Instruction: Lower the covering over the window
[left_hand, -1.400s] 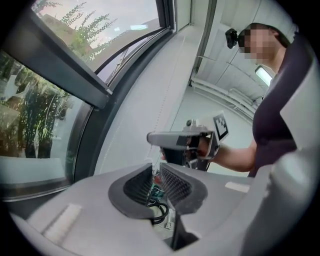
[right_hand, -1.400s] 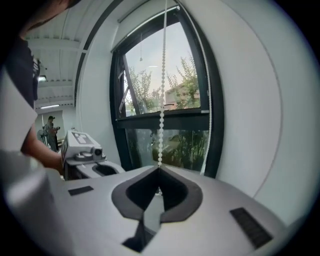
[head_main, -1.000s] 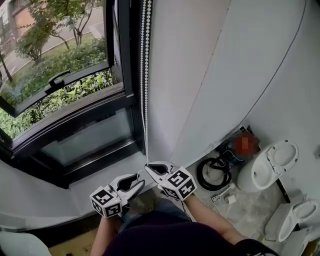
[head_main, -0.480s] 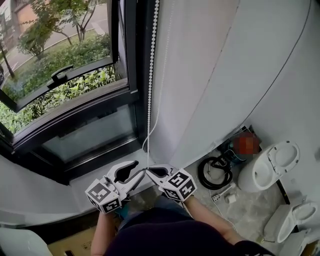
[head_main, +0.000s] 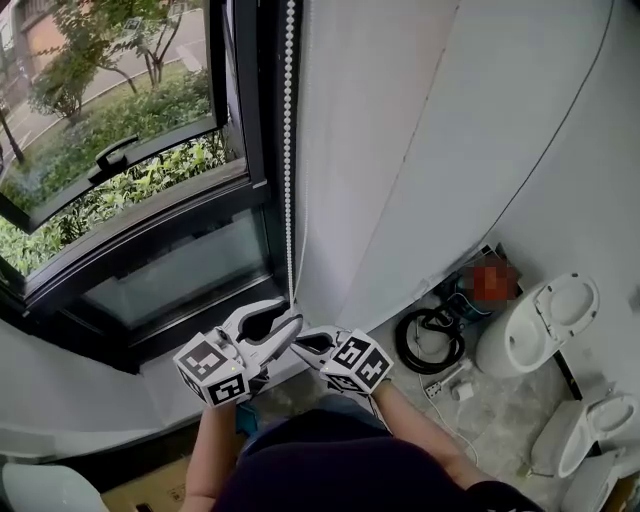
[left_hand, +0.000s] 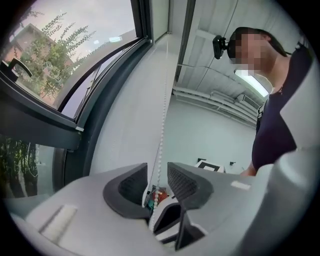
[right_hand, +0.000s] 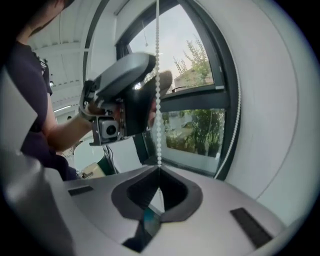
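A white bead chain (head_main: 290, 150) hangs in front of the dark window frame (head_main: 248, 150). Its lower end reaches my two grippers. My right gripper (head_main: 303, 338) is shut on the chain, and the right gripper view shows the beads (right_hand: 158, 100) rising straight from the closed tips of that gripper (right_hand: 158, 170). My left gripper (head_main: 285, 318) sits just left of it and slightly higher. Its jaws stand apart around the chain (left_hand: 162, 135), which runs through the gap of the left gripper (left_hand: 157, 172) without the pads pressing it. The window covering itself is out of view.
A tilted window sash with a black handle (head_main: 115, 155) opens onto greenery. A white sill (head_main: 190, 375) runs below the window. On the floor to the right are a coiled black hose (head_main: 430, 343) and two white toilets (head_main: 540, 330) (head_main: 590, 430). A white wall (head_main: 400, 150) stands right of the chain.
My left gripper has risen along the chain, from below the right gripper to just above it, jaws still apart. The right gripper stays shut on the chain, almost in place.
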